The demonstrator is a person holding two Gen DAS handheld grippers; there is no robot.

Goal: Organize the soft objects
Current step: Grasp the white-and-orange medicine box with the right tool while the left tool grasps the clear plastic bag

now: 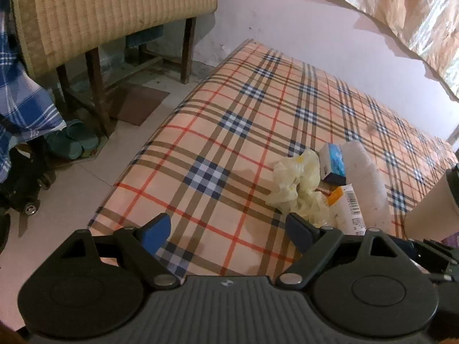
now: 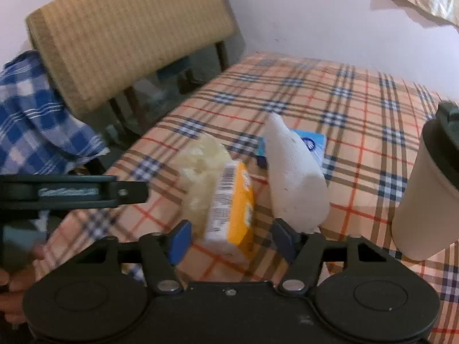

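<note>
A: What are the two tools doing?

B: The left gripper is hanging over the plaid tablecloth with its blue pads spread wide and nothing between them. The right gripper is also standing apart, with the near end of the yellow tissue pack lying between its pads; the pads are not pressing on it.

A: Where are the soft things lying?

B: They are sitting in a cluster on the near right part of the table. The crumpled pale plastic bag is lying left of the pack, touching it. The white paper roll is lying just right of the pack, and the blue-and-white box is sitting behind the roll, farther off.

A: Anything else nearby?

B: A cream cup with a dark lid is standing at the right. A striped padded chair is standing beyond the table's far left edge.
</note>
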